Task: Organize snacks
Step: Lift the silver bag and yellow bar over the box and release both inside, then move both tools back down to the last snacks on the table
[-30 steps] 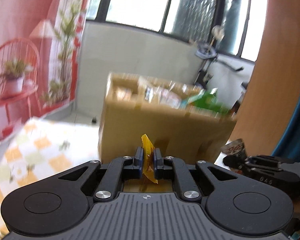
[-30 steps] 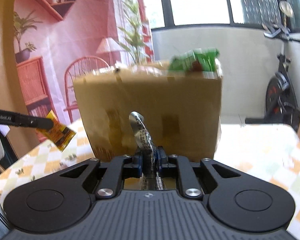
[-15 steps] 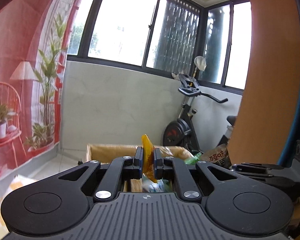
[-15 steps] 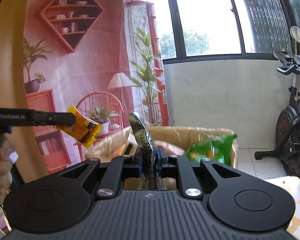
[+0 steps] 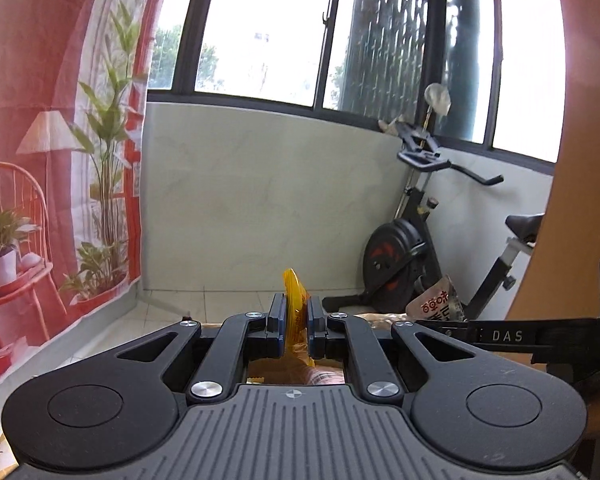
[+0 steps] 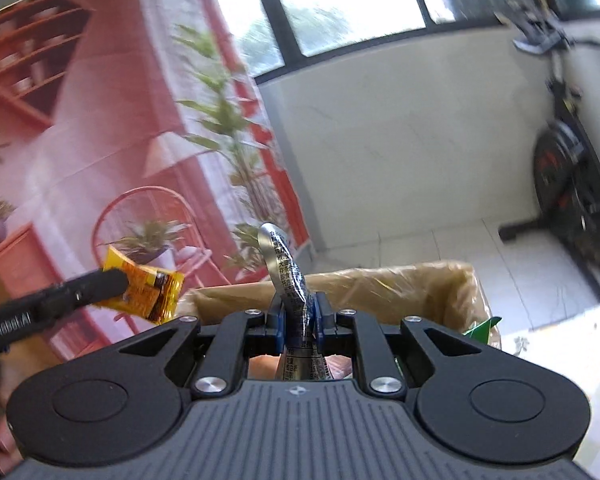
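My left gripper is shut on a small orange snack packet, held upright above the cardboard box. The same packet shows in the right wrist view at the left, pinched by the left gripper's fingers. My right gripper is shut on a silver printed snack packet, over the near edge of the open cardboard box. That packet also shows in the left wrist view with red print, held by the right gripper's fingers. The box holds snacks, mostly hidden by the grippers.
A green packet pokes out at the box's right side. An exercise bike stands by the white wall behind. A red printed backdrop hangs at the left. A chequered tablecloth lies at the right.
Both grippers have risen from beside the box's front to above its open top, each still holding its packet. The right wrist view has tilted.
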`<state>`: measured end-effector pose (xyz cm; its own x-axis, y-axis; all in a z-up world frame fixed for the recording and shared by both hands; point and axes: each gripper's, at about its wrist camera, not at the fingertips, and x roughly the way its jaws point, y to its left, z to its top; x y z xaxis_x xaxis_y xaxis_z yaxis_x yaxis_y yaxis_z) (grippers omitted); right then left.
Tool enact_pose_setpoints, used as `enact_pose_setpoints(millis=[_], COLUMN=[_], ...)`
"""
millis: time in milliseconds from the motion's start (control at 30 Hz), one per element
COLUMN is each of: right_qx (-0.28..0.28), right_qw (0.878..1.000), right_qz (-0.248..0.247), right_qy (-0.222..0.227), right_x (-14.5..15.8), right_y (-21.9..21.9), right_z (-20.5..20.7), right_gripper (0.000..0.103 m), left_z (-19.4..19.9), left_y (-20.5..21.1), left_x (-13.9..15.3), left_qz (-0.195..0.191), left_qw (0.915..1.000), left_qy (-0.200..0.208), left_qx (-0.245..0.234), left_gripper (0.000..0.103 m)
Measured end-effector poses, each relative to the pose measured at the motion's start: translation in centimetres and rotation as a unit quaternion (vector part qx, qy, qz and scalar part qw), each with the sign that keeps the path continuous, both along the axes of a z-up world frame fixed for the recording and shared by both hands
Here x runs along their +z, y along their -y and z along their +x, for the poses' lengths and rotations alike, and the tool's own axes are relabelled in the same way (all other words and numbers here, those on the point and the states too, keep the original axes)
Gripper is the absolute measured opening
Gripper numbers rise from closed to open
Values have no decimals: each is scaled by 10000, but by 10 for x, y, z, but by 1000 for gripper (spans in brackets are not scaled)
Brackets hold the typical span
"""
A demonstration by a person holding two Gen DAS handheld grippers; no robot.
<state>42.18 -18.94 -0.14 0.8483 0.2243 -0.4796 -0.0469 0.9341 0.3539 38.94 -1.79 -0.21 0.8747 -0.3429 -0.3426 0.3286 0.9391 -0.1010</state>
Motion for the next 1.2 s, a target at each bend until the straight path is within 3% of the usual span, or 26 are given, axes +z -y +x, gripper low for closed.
enact_pose_setpoints(millis=[100, 200, 300, 467, 633, 967, 1200], right_qx=[-160, -249, -268, -311, -253, -121, -110], right_qw=[9996, 9994, 9991, 9987, 9988, 9980, 9953], right_qz=[109, -72, -329, -407, -394, -483, -749], right_qy=[-206, -214, -77, 63, 164, 398, 597], right_x=[-6, -7, -5, -1, 6, 14, 9], right_y=[8, 8, 3, -2, -7, -22, -35], right_z=[13, 17, 12, -2, -20, -72, -107], right_gripper=[15, 25, 38, 38, 38, 38, 38], left_z=[8, 13, 13, 6, -11, -56, -78], left_y=[-1, 1, 2, -9, -25, -70, -98], left_x=[-5, -11, -12, -6, 5, 20, 21], left_qz=[21, 70, 259, 209, 227, 224, 460], left_qw=[10000, 9998, 9995, 9995, 9994, 9987, 9968], left_qy=[-72, -174, -154, -221, -270, -441, -533], left_qx=[-26, -87, -66, 6, 21, 151, 381], left_gripper=[12, 18, 31, 38, 52, 54, 54])
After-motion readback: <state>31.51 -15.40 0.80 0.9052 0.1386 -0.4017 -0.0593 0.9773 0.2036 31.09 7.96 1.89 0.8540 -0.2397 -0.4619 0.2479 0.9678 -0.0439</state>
